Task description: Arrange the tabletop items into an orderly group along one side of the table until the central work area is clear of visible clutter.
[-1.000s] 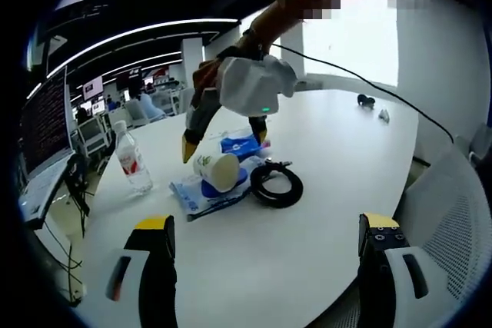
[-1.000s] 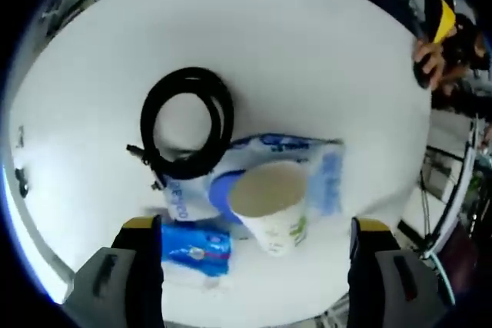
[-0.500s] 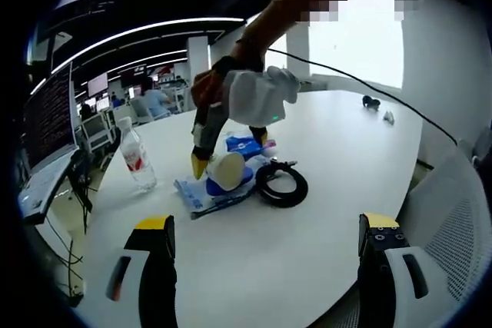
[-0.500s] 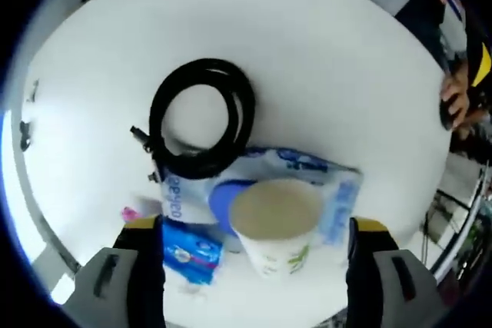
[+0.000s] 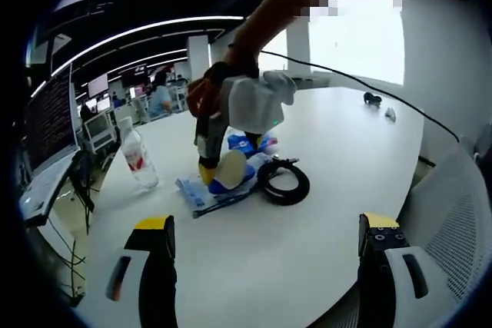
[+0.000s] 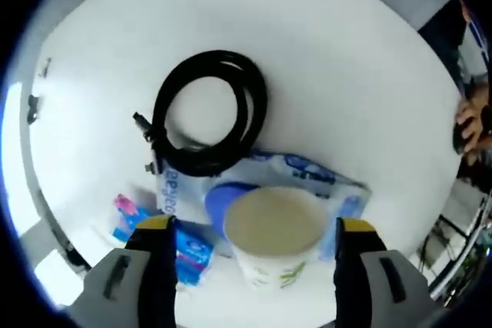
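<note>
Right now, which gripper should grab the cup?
The right gripper: its open jaws already stand either side of the cup. The left gripper hangs well back from it.

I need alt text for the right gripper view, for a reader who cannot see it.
The open right gripper straddles a paper cup standing on a blue-and-white wipes pack. A coiled black cable lies beyond on the white table, and a small blue packet sits beside the cup.

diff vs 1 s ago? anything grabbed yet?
The right gripper has come down around the paper cup, its jaws open either side, nothing gripped yet. The left gripper stays back, open. Cup, black cable coil, wipes pack and water bottle haven't moved.
</note>
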`<state>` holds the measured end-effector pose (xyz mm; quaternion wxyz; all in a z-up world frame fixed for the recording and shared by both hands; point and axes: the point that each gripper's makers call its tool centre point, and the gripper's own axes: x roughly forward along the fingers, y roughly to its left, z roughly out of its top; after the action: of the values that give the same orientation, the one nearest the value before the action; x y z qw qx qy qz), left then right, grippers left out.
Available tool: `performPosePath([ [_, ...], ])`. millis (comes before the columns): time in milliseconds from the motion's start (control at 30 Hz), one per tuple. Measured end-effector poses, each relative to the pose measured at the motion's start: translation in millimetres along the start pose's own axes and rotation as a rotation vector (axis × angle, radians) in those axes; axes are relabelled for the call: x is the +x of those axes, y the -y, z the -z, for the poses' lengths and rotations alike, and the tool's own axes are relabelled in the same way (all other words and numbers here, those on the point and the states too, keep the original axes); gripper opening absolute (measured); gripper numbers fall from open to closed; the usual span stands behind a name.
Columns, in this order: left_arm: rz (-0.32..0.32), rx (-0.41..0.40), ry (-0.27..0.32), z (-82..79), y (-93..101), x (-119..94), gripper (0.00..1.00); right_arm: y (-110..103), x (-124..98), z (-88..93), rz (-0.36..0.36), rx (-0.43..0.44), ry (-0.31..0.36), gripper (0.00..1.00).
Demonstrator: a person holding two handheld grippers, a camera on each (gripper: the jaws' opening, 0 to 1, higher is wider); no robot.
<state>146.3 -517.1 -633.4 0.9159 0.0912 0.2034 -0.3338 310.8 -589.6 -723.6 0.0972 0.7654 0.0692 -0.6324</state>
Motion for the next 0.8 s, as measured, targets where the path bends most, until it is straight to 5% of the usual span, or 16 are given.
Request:
performPosePath([
  [233,-0.009,0.001,0.008,-1.4,-1.7,-0.4,0.99,7.4,-0.5,-0.5,0.017,-0.015,0.003,0.61],
  [800,0.006,0.016,-0.002,0.2,2.4,1.3,0.99,4.8,-0.1,2.0,0.000,0.002,-0.018,0.48],
])
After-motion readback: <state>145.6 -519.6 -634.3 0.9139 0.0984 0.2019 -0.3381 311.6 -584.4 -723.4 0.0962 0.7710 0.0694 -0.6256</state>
